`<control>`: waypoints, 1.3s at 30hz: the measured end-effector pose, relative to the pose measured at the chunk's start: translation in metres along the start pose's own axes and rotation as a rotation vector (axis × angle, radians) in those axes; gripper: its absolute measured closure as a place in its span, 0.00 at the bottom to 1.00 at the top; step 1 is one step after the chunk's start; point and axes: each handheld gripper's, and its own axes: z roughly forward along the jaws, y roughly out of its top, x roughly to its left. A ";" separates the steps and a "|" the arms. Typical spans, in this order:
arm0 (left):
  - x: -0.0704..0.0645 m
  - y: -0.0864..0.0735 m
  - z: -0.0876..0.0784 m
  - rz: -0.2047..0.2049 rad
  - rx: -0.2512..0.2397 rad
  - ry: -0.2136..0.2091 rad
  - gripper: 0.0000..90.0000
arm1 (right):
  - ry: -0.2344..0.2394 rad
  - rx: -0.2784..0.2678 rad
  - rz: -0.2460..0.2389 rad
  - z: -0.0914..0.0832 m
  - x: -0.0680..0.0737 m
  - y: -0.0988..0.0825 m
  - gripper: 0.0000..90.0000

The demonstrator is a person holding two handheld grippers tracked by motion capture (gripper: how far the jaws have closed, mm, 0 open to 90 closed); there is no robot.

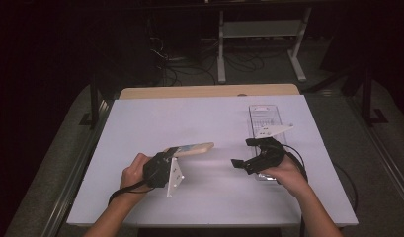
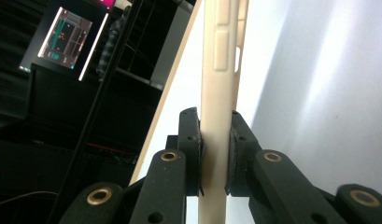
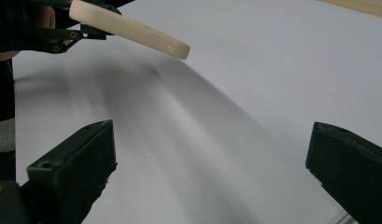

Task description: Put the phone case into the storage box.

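Cream phone case (image 1: 189, 148), clamped by its thin edge in the left gripper (image 2: 215, 154) and held in the air above the white table (image 1: 155, 123), pointing toward the middle of the board. Side-button bumps and a cutout visible along the edge in the left gripper view; far end with a small hole seen in the right gripper view (image 3: 132, 30), well clear of the surface. Pads (image 2: 194, 154) pressed on both faces near one end only, most of the length hanging free. Right gripper (image 3: 212, 172) spread wide with nothing between the jaws, low over the table and aimed at the case from a short way off; seen from above just in front of a clear plastic tray (image 1: 264, 118). Likely risk: soft case twisting or slipping out of so narrow a grip, or bending if taken at the free end before being squared up; a sweep of the right hand (image 1: 283, 170) could also knock the tray behind it. Hard to make out: whether a phone sits inside the case, what the tray holds, and its near end, hidden under the right hand. Dark room beyond, with a lit monitor (image 2: 67, 39) and cables barely legible.
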 end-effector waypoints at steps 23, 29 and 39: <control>0.012 -0.004 0.002 -0.203 -0.008 -0.081 0.88 | 0.002 0.002 0.006 0.000 0.000 0.000 0.02; 0.015 -0.005 0.002 -0.237 -0.001 -0.092 0.88 | 0.003 0.002 0.007 0.000 0.000 0.000 0.02; 0.019 -0.007 0.003 -0.348 -0.010 -0.116 0.88 | 0.003 0.002 0.007 0.000 0.000 0.000 0.02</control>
